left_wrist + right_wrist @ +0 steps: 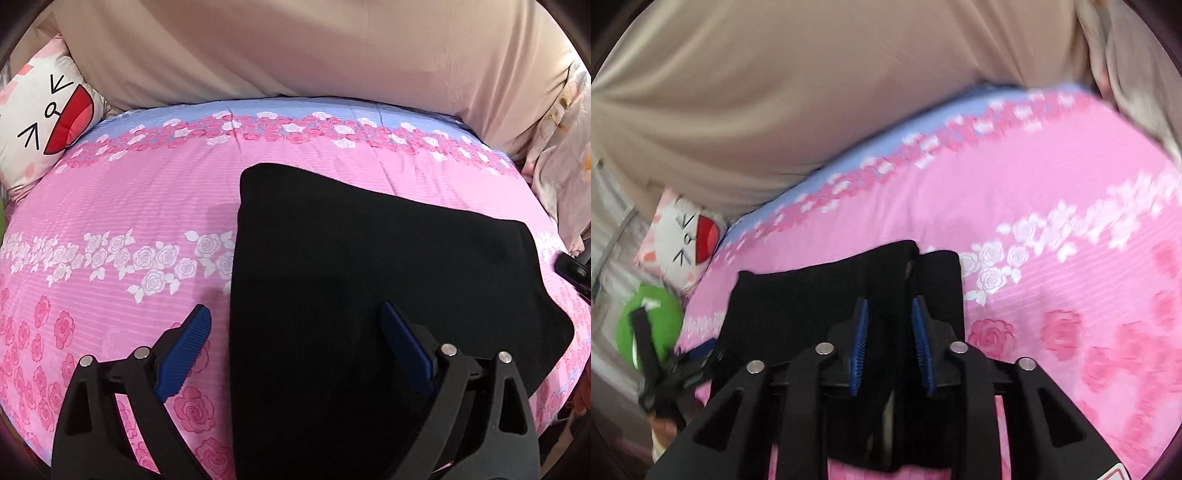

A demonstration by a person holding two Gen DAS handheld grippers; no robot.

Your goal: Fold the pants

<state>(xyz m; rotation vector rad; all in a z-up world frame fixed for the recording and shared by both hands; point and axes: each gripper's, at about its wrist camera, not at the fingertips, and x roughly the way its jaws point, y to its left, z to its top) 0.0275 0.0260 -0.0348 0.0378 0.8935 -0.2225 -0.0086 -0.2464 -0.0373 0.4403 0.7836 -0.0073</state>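
The black pants (369,280) lie folded on the pink floral bedspread (147,206). My left gripper (295,325) is open and hovers over their near left edge, one blue pad over the bed, the other over the cloth. In the right wrist view my right gripper (889,314) has its jaws close together around a fold of the black pants (812,295) and holds it up off the bed. The other gripper (676,365) shows at the lower left of that view.
A white cartoon-face pillow (44,122) lies at the bed's far left corner. A beige curtain (295,48) hangs behind the bed. A pale floral blanket (561,155) is bunched at the right. A green round object (646,317) sits beside the bed.
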